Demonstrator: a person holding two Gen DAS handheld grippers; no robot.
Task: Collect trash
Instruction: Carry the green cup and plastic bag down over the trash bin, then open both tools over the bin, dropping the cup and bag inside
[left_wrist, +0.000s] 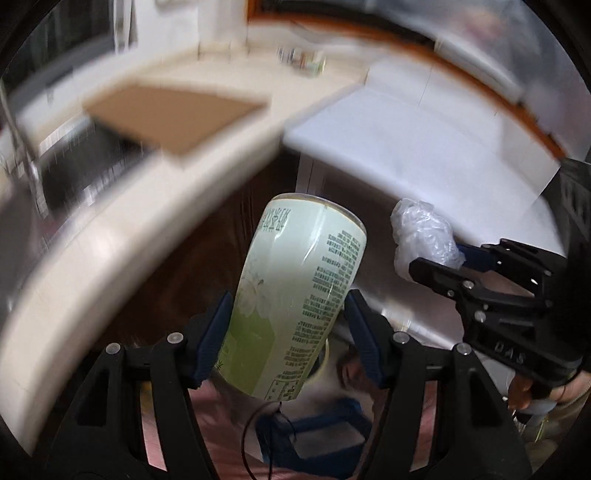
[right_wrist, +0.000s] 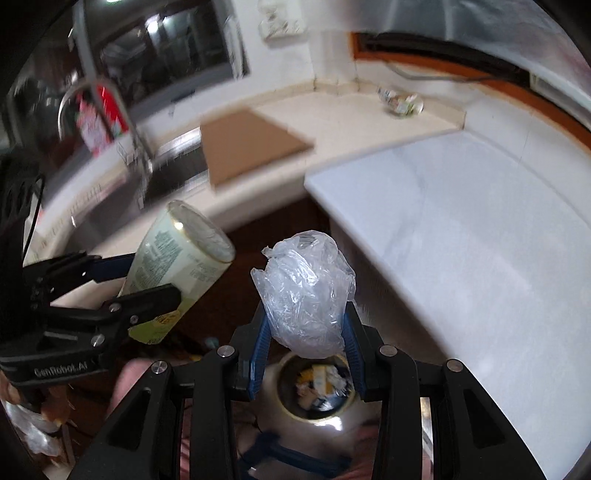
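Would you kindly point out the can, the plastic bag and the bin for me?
can (left_wrist: 295, 295), left wrist view, on its printed side.
plastic bag (right_wrist: 306, 291), right wrist view, on its crumpled middle.
bin (right_wrist: 284, 406), right wrist view, on its pale rim.

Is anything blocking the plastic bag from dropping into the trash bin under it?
Nothing visible does. The right gripper holds the crumpled plastic bag above the open trash bin, whose mouth shows trash inside but no lid. The can in the left gripper sits off to the side.
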